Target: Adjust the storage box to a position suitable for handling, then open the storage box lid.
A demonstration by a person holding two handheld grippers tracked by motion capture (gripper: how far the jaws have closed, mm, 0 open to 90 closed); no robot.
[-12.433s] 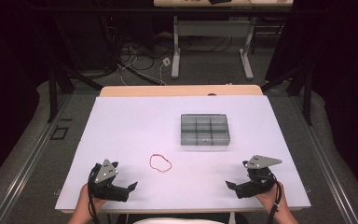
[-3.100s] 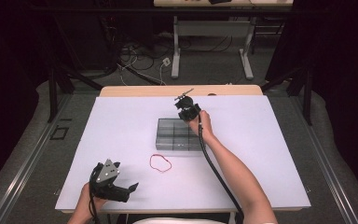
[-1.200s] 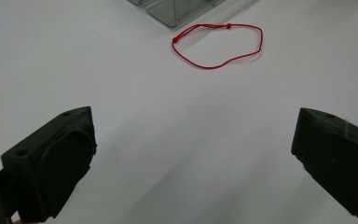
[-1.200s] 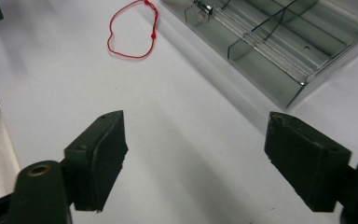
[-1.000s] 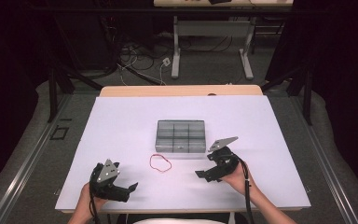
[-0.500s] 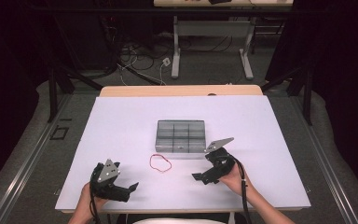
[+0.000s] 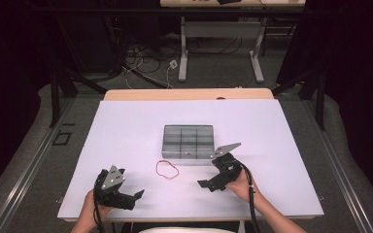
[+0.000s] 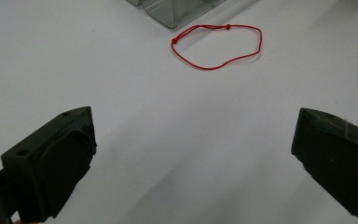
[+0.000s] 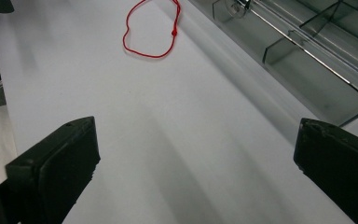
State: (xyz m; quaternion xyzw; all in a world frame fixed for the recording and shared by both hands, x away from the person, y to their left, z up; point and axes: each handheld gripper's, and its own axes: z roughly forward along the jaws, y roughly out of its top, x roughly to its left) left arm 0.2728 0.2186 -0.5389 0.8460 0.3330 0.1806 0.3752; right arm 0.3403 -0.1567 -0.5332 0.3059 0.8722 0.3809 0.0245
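A thin red string loop (image 7: 167, 169) lies flat on the white table (image 7: 126, 126), just in front of a clear divided box (image 7: 188, 141). In the left gripper view the loop (image 8: 216, 46) is ahead of the wide-apart jaws of my left gripper (image 8: 191, 163), with a corner of the box (image 8: 172, 9) beyond it. My left gripper (image 7: 138, 195) rests open near the table's front left edge. My right gripper (image 7: 203, 184) is open, low over the table right of the loop. Its own view has the loop (image 9: 151, 30) far ahead and the box (image 9: 307, 51) at the right.
The box's compartments look empty in the right gripper view. A wooden strip (image 7: 189, 94) borders the table's far edge. Desk legs and cables (image 7: 184, 53) stand on the floor beyond. Bare white table surrounds both grippers.
The right gripper came back from the box, which it had shifted left toward the loop. Over the last second it moved slightly left and nearer the front. The left gripper stayed put.
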